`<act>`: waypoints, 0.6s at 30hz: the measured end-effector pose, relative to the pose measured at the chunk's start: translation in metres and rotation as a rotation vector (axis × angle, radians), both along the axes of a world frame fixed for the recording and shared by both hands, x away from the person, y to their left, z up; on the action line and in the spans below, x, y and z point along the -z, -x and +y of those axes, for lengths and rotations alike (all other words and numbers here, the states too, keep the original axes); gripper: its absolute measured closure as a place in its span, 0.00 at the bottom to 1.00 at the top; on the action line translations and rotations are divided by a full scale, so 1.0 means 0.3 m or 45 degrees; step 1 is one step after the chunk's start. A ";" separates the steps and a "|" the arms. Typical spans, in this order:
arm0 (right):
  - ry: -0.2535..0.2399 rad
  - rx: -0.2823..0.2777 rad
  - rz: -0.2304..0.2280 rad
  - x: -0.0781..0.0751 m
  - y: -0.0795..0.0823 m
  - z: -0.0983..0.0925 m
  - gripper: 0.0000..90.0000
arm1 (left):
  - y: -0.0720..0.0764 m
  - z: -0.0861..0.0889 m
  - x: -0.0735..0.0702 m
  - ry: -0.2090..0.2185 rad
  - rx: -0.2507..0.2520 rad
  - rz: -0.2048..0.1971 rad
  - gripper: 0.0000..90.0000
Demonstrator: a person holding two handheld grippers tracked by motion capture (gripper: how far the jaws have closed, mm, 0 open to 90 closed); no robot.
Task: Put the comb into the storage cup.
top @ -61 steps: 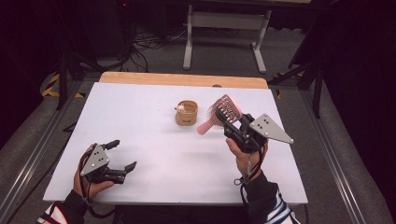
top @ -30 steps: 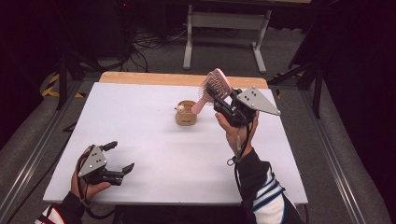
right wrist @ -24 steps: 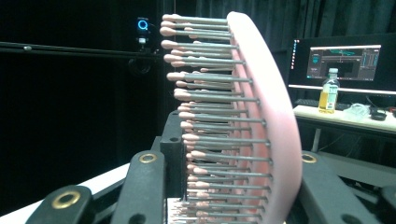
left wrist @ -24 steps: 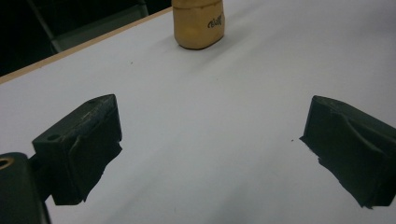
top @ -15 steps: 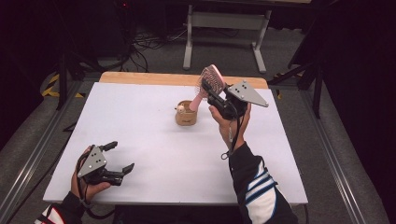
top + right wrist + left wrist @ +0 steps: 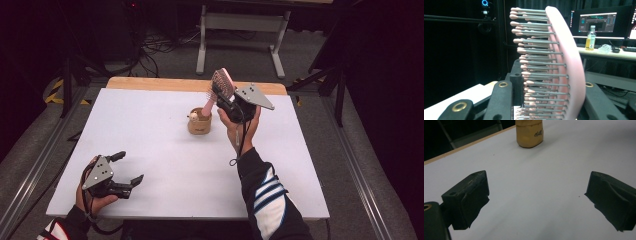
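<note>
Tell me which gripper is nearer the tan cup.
Right. The right gripper, shut on the pink hairbrush, is raised just right of the tan cup; the left gripper sits open near the table's front-left edge.

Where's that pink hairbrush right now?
In the high view, the hairbrush is held up by the right gripper, handle angling down toward the wooden cup.
</note>
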State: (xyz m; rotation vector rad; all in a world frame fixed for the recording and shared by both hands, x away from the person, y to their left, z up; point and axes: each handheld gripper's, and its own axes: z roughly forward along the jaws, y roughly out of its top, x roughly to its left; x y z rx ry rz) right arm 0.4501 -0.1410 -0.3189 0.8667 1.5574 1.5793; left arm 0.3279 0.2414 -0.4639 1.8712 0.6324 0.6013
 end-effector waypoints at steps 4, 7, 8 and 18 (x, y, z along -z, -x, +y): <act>-0.009 0.015 0.021 0.021 -0.018 0.006 0.71 | -0.001 0.001 0.000 0.001 0.000 -0.002 0.06; -0.017 0.026 0.032 0.032 -0.027 0.009 0.71 | -0.001 0.002 -0.001 0.006 0.002 -0.003 0.06; -0.023 0.024 0.033 0.037 -0.030 0.010 0.71 | -0.001 0.002 -0.001 0.006 0.002 -0.003 0.06; -0.049 0.048 0.082 0.082 -0.052 0.028 0.71 | -0.002 0.001 0.001 -0.013 -0.010 0.002 0.06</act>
